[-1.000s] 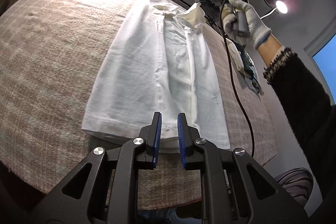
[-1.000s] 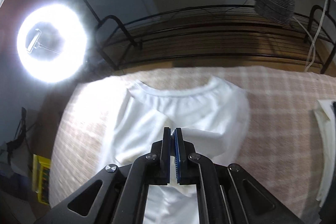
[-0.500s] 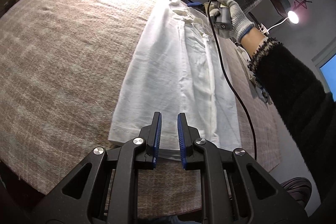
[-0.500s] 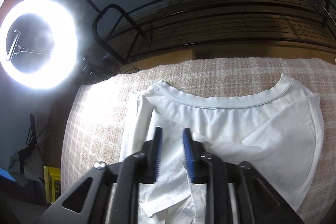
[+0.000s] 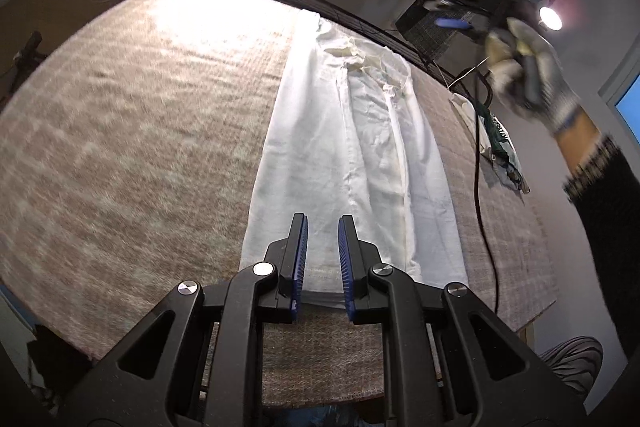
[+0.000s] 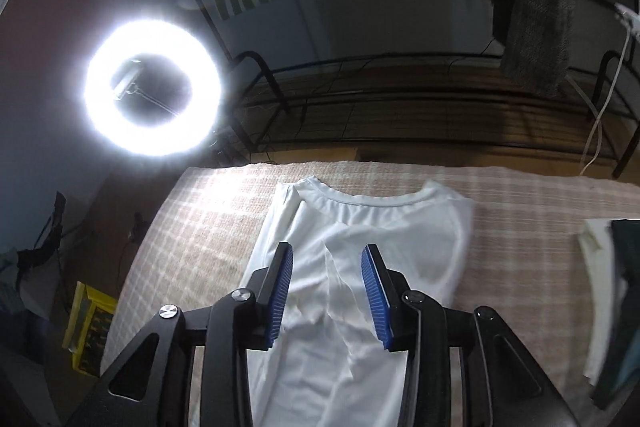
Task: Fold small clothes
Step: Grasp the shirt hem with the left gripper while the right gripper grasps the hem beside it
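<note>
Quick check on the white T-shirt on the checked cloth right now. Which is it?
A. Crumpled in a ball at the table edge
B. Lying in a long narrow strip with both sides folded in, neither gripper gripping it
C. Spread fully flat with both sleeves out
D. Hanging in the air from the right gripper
B. The white T-shirt lies as a narrow strip on the checked cloth; the right gripper and left gripper stand open, nothing between their pads.

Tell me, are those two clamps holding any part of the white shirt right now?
No. The left gripper and right gripper both stand open above the white shirt, having just been opening; nothing sits between their blue pads.
</note>
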Available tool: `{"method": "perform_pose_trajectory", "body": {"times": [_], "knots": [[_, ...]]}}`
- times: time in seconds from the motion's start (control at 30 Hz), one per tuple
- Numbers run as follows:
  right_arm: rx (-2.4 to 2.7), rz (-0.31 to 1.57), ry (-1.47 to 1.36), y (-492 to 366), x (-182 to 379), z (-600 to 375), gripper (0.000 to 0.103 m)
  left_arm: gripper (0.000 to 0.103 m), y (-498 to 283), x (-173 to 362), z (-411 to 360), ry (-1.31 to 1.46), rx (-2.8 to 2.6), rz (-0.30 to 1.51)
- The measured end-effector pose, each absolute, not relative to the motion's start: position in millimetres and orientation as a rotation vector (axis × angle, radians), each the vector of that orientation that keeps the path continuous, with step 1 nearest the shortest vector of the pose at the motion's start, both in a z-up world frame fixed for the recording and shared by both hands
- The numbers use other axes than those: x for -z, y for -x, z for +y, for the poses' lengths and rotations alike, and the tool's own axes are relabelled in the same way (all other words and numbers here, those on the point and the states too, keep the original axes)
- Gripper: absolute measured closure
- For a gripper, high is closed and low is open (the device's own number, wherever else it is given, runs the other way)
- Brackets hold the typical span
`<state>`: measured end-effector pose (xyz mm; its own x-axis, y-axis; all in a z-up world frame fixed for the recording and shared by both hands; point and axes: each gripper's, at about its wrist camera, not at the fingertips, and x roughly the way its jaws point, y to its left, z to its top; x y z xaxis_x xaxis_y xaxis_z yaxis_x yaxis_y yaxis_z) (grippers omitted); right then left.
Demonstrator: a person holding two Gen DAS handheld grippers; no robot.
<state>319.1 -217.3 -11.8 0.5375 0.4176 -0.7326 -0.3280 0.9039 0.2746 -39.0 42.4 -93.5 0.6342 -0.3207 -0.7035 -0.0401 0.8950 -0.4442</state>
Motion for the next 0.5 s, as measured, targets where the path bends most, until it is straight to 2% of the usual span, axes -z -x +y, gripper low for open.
{"method": "perform_pose_trajectory", "body": {"times": [0.03,0.07,0.1,0.3,0.37,0.5], "knots": [[-0.434,0.884,-0.089,-303.9,4.4,-225.2,0.064,0.076,37.5,91.8,42.7,0.440,0.175,0.877],[-0.431,0.874,-0.077,-292.6,-1.8,-233.1,0.061,0.061,35.8,87.5,42.9,0.423,0.197,0.881],[-0.424,0.863,-0.066,-281.1,-6.6,-239.9,0.060,0.058,34.9,84.5,42.6,0.411,0.207,0.882],[-0.383,0.830,-0.044,-201.0,-19.5,-275.1,0.056,0.058,14.9,74.2,47.4,0.326,0.245,0.931],[-0.370,0.837,-0.037,-172.2,-12.5,-285.4,0.052,0.058,5.3,78.1,53.8,0.313,0.245,0.970],[-0.372,0.894,-0.061,-121.7,18.6,-302.0,0.052,0.058,-5.6,91.1,66.3,0.299,0.243,1.027]]}}
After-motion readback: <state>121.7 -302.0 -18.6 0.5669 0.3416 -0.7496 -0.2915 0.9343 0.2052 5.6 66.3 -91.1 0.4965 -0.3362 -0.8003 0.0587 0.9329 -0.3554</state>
